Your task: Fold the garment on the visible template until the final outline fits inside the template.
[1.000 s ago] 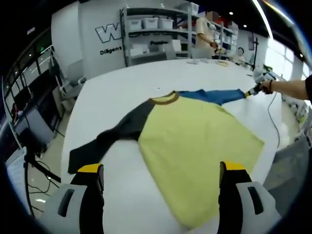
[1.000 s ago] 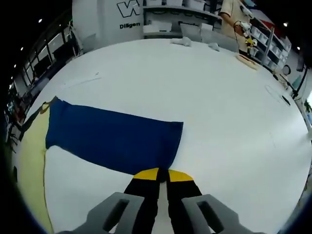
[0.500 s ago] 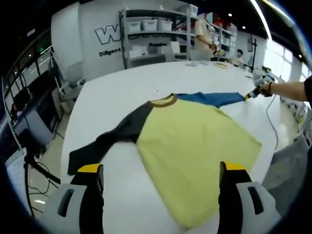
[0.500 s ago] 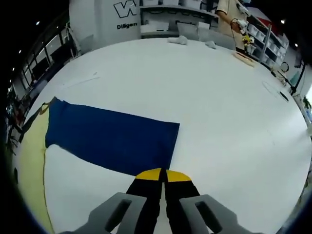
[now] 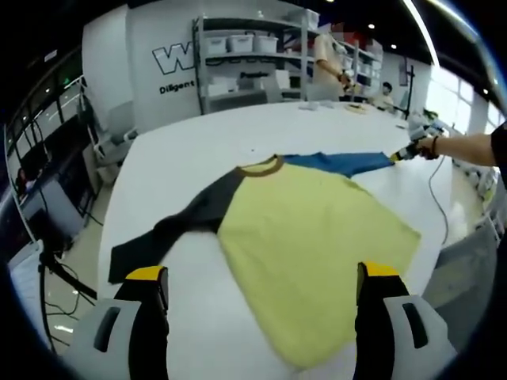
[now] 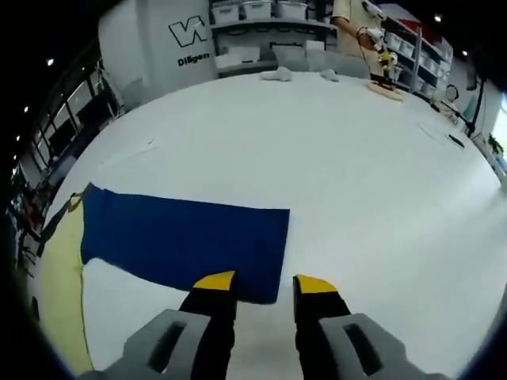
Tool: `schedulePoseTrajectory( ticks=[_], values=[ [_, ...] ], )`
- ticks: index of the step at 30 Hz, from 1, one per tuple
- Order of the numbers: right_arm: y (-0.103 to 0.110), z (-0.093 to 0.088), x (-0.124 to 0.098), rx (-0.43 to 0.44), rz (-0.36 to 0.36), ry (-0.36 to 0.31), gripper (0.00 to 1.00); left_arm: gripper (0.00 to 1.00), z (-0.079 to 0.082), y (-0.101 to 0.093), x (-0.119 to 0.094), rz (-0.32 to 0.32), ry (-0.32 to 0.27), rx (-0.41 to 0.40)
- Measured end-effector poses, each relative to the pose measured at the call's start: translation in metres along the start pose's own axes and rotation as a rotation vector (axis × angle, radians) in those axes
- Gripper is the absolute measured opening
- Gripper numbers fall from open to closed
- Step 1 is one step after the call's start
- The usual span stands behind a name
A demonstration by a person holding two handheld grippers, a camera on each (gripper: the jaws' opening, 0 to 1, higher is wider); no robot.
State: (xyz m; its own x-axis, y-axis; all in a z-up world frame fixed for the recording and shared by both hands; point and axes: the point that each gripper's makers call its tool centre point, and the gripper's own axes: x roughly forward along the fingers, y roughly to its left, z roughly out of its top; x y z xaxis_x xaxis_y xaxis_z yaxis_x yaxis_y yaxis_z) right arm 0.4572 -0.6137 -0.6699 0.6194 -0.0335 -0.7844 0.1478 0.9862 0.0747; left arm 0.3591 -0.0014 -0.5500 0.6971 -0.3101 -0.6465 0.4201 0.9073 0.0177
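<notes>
The garment lies spread flat on the white table (image 5: 190,142). It has a yellow body (image 5: 309,253), a brown collar (image 5: 258,166), a dark grey sleeve (image 5: 170,233) and a blue sleeve (image 5: 341,162). My left gripper (image 5: 261,273) is open wide and holds nothing, hovering over the near hem of the body. In the right gripper view the blue sleeve (image 6: 182,241) lies flat. My right gripper (image 6: 265,283) is open just at the sleeve's cuff corner, with nothing between its jaws. In the left gripper view the right gripper (image 5: 405,149) sits at the sleeve's end, held by a hand.
Shelves with bins (image 5: 245,51) and a standing person (image 5: 326,59) are beyond the table's far edge. Small items (image 6: 277,74) lie near that edge. A cable (image 5: 437,198) trails across the table's right side. The floor drops off at the left past the dark sleeve.
My right gripper was shut on the blue sleeve's cuff and has now opened, leaving the sleeve flat on the table. The left gripper has stayed open and still.
</notes>
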Motion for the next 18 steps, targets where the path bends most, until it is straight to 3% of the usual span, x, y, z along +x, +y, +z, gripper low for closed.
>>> schedulePoseTrajectory(
  ticks=[2, 7, 13, 18],
  values=[
    [0.001, -0.002, 0.001, -0.016, -0.002, -0.006, 0.29, 0.99, 0.000, 0.002, -0.002, 0.008, -0.004, -0.003],
    [0.004, -0.001, 0.002, -0.085, -0.011, -0.024, 0.24, 0.99, 0.000, 0.005, -0.007, 0.017, -0.008, -0.002],
    [0.004, 0.002, 0.004, -0.127, -0.020, -0.043, 0.04, 0.99, 0.000, 0.007, -0.010, 0.019, -0.005, 0.000],
    [0.005, 0.002, 0.004, -0.102, -0.020, -0.046, 0.00, 0.99, 0.000, 0.007, -0.011, 0.018, -0.002, 0.006]
  ],
)
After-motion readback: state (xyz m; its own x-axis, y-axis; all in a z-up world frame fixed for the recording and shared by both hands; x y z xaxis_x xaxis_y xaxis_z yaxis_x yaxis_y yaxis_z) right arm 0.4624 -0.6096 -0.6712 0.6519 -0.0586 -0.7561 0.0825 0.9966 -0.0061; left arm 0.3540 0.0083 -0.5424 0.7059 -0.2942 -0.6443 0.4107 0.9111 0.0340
